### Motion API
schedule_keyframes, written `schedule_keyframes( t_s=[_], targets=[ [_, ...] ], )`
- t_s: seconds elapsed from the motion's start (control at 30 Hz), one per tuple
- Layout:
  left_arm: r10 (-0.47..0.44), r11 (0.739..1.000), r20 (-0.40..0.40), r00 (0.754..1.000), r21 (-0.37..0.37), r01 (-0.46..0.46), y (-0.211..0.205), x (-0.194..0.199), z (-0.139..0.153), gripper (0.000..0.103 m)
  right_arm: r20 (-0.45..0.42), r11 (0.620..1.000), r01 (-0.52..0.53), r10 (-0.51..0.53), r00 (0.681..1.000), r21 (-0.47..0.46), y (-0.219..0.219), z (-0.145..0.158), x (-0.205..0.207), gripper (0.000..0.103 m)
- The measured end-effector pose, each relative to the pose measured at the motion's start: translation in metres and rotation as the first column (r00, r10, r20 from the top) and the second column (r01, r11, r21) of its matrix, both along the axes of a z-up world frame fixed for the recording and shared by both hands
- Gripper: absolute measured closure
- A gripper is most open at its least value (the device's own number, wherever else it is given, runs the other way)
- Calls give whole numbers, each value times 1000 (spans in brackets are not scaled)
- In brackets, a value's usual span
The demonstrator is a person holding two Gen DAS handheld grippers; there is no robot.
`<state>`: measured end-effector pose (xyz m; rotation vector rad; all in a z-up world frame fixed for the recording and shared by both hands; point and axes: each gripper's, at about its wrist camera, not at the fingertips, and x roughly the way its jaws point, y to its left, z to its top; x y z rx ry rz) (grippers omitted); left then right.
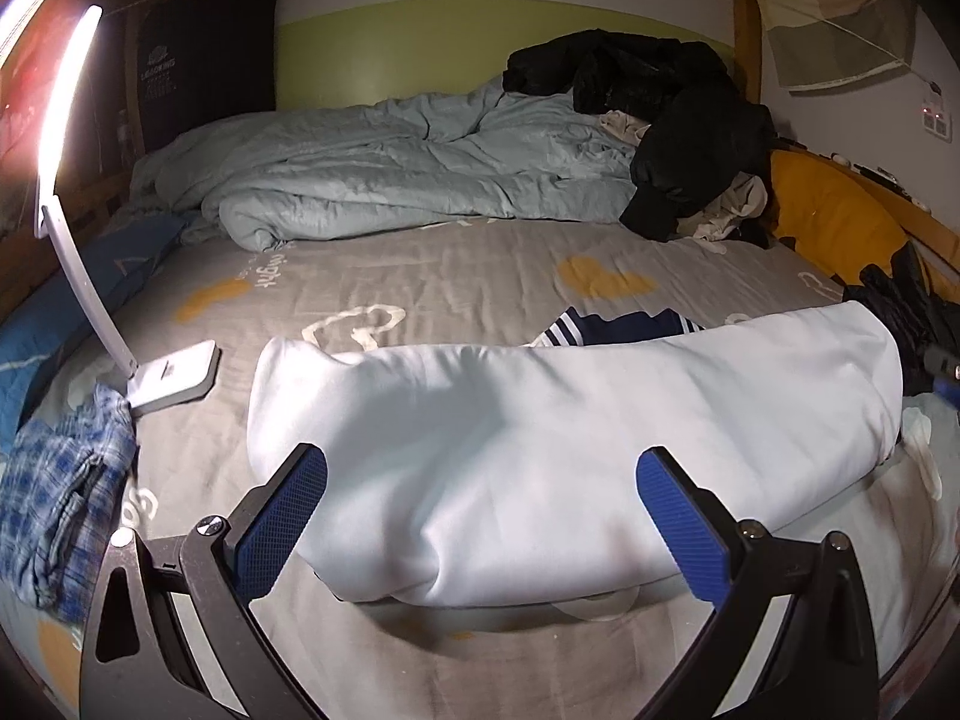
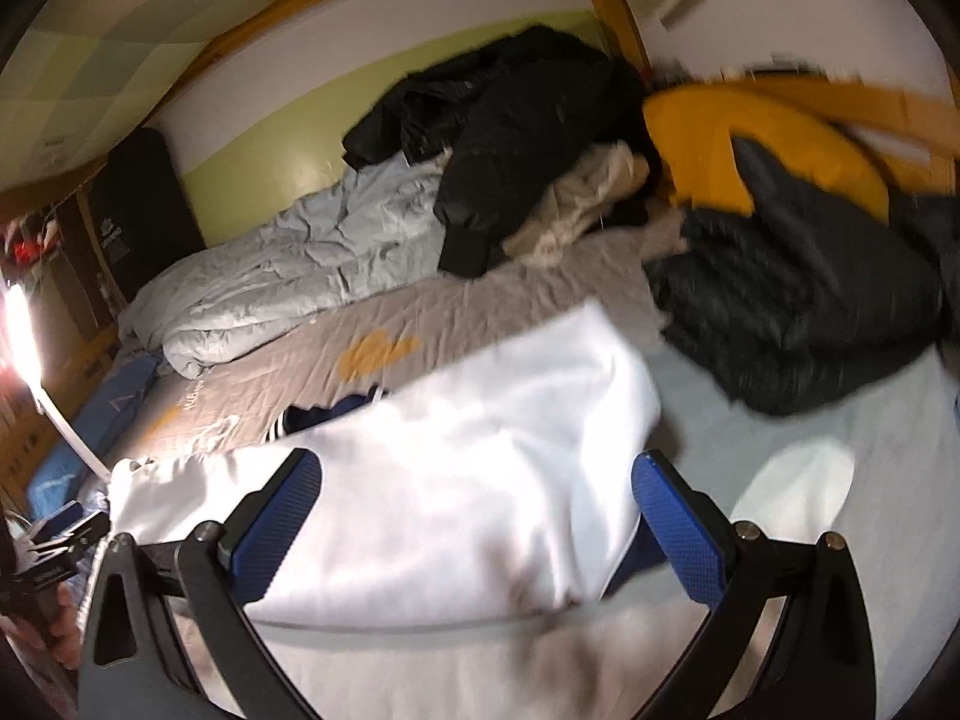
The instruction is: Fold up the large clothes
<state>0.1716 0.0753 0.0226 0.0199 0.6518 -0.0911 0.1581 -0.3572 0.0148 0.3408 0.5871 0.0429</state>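
Plaid garment [image 1: 57, 498] and white desk lamp [image 1: 174, 375] sat at far left on the grey bedsheet [image 1: 456, 267]. Mid-bed lay the folded white garment [image 1: 540, 420], navy striped trim at its far edge, left gripper [image 1: 480, 510] spread wide, empty, near its front. Right gripper [image 2: 477, 513] also gaped wide over it, holding nothing; black jacket [image 2: 798, 324] at right.

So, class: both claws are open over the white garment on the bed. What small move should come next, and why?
Probably lower the left claw and pinch the white garment's near edge: both claws are open and empty, and the garment lies bunched, only partly folded.
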Motion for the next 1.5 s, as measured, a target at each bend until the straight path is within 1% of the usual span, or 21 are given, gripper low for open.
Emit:
schedule_keyframes(
  t_s=[0.07,0.17,0.23,0.3,0.37,0.57,0.63,0.67,0.73,0.83,0.87,0.9,0.93,0.97,1.03,1.07,1.17,1.23,1.3,1.43,1.5],
  targets=[
    [0,1000,-6,1000,-8,0,-1,0,-1,0,-37,1000,12,-11,999,28,-3,-8,0,0],
    [-7,1000,-5,1000,-7,7,-4,-1,-2,0,-104,994,103,-98,990,41,-12,-23,-3,0],
    [-8,1000,-2,1000,2,8,-6,-1,-3,0,-167,988,115,-97,981,101,-21,-35,0,0],
    [-15,1000,-6,1000,5,15,-8,-2,-3,0,-236,968,131,-79,968,213,-32,-52,4,1],
    [-15,1000,-6,1000,7,15,-9,-2,-4,0,-273,948,135,-53,961,289,-38,-65,9,6],
    [-9,1000,-20,1000,1,9,-8,0,-10,0,-261,872,241,-136,956,427,-60,-88,15,8],
    [-5,1000,-36,999,2,5,-7,3,-14,0,-251,860,250,-148,957,444,-61,-91,22,15],
    [-3,1000,-39,999,4,4,-7,4,-16,0,-244,874,240,-145,959,423,-58,-90,26,20],
    [-1,1000,-41,999,11,2,-8,6,-17,0,-247,904,226,-140,959,363,-51,-90,32,45],
    [3,1000,-39,999,14,-2,-9,8,-17,0,-241,922,239,-168,956,303,-46,-91,36,68],
    [4,1000,-37,999,12,-4,-8,8,-16,0,-222,935,246,-191,956,254,-42,-84,36,72],
    [7,1000,-35,999,10,-6,-8,8,-15,0,-192,955,234,-199,961,183,-33,-75,35,83],
    [11,1000,-30,999,6,-11,-7,8,-13,0,-117,979,203,-200,973,15,-12,-57,34,85],
    [17,1000,-24,1000,-2,-17,-5,8,-12,0,-32,972,175,-182,983,-156,12,-44,32,86],
    [30,999,-16,999,-17,-31,-1,9,-8,0,87,925,137,-113,990,-354,53,-28,24,86],
    [37,999,-14,999,-27,-38,1,10,-6,0,103,921,117,-84,991,-372,64,-23,24,86],
    [54,997,-3,999,-60,-54,6,11,0,0,120,947,46,-8,993,-319,89,-9,24,86],
    [62,996,3,998,-70,-61,9,11,3,0,103,941,-35,74,992,-337,113,-6,33,86],
    [63,995,5,998,-73,-62,10,11,4,0,68,942,-87,115,991,-324,129,-12,45,86],
    [59,996,-4,998,-62,-59,10,12,4,0,6,961,-189,195,981,-203,148,-31,59,86],
    [54,997,-5,999,-60,-55,9,12,4,0,-20,938,-249,251,968,-240,164,-40,59,86]
  ],
)
